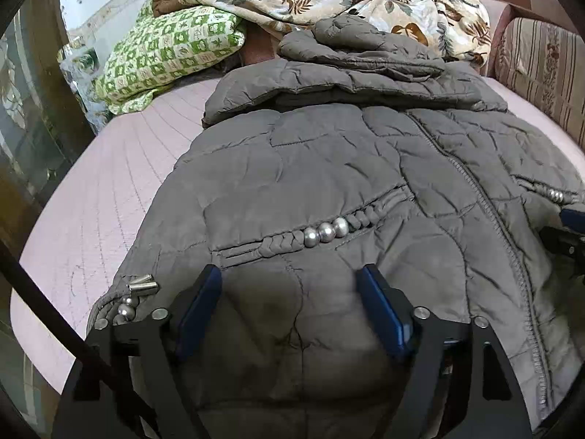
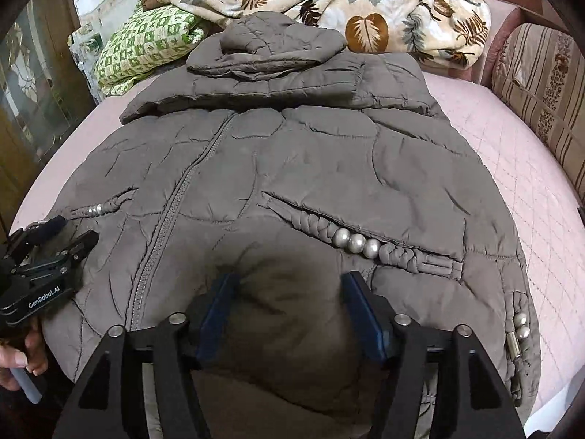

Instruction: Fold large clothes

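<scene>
A large grey-brown quilted jacket (image 1: pixel 329 168) lies front up on a pink bed, zip closed, hood at the far end, sleeves folded across its upper part. It also fills the right wrist view (image 2: pixel 292 153). My left gripper (image 1: pixel 290 278) is open, its blue-padded fingers spread over the jacket's bottom hem on the left half, below a pocket with silver beads (image 1: pixel 325 232). My right gripper (image 2: pixel 289 281) is open over the hem on the right half, near the other beaded pocket (image 2: pixel 356 243). The left gripper also shows at the left edge of the right wrist view (image 2: pixel 69 234).
The pink quilted bed cover (image 1: pixel 109 197) stretches left and right of the jacket (image 2: pixel 512 168). A green checked pillow (image 1: pixel 164 51) and a leaf-print blanket (image 2: pixel 365 7) lie at the head. A striped sofa arm (image 2: pixel 541 84) stands at the right, a wooden cabinet (image 1: pixel 33 117) at the left.
</scene>
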